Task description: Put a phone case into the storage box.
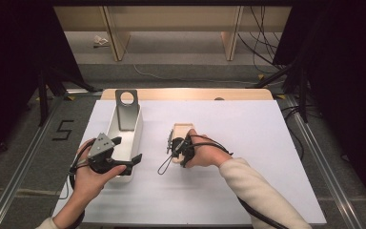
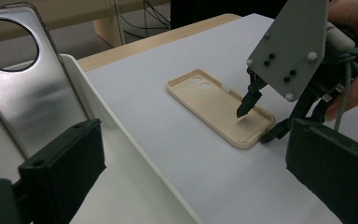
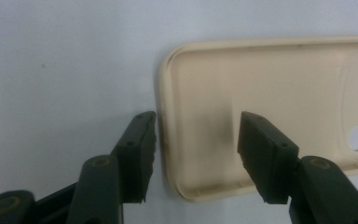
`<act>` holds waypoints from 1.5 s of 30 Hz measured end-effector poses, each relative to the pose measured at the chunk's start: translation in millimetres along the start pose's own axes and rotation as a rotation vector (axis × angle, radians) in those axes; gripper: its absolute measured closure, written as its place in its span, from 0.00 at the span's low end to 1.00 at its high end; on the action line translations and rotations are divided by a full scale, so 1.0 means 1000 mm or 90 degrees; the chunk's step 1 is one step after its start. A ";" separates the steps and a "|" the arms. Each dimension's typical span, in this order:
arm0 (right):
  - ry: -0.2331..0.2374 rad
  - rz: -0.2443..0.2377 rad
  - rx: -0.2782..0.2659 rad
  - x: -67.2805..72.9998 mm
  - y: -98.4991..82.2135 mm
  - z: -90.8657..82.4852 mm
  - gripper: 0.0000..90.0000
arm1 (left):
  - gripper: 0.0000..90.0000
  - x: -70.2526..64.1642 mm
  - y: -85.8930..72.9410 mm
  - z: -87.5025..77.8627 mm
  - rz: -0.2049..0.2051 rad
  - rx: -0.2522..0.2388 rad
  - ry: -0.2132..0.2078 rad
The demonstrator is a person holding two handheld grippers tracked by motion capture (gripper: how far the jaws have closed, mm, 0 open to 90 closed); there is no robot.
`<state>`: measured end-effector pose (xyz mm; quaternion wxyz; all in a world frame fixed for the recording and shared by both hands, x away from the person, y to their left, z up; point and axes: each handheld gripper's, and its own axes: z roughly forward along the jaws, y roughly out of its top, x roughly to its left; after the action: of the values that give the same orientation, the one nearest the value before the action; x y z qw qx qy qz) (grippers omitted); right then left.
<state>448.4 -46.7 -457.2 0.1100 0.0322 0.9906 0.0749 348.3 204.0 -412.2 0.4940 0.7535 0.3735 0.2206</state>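
Your right tool (image 3: 196,154) straddles the near short wall of the beige phone case (image 3: 279,107) — one jaw outside the rim, one inside the shell, neither pad pressing yet, so it's open. In the high view the case lies flat on the white tabletop (image 1: 248,191) at centre, long axis running 12 to 6, stretching toward 12 o'clock from that tool. Your right hand is nearer, wrist angled downward. The left tool (image 1: 124,153) hangs open over the white tray (image 1: 137,125) (at 9 o'clock of the case).

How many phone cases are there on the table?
2. A beige case lies open side up on the white sheet, between the right gripper's jaws. A silver case leans in the white tray.
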 end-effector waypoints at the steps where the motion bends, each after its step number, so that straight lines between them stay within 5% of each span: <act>1: 0.002 -0.005 0.000 0.000 0.001 0.000 0.56 | 0.04 0.000 0.000 0.000 -0.001 -0.001 0.000; 9: 0.027 -0.027 0.018 0.003 0.004 -0.001 0.74 | 0.04 0.000 0.000 0.000 0.000 0.000 -0.001; 23: 0.023 -0.056 0.032 0.009 0.008 -0.002 0.91 | 0.04 0.000 0.000 0.000 -0.001 0.000 -0.001; 45: 0.008 -0.046 -0.020 0.009 -0.001 -0.010 0.97 | 0.05 0.001 0.000 -0.001 -0.004 -0.003 0.002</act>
<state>437.3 -48.0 -449.4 0.1066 -0.0059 0.9905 0.0862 348.3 205.1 -412.2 0.4961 0.7509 0.3757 0.2213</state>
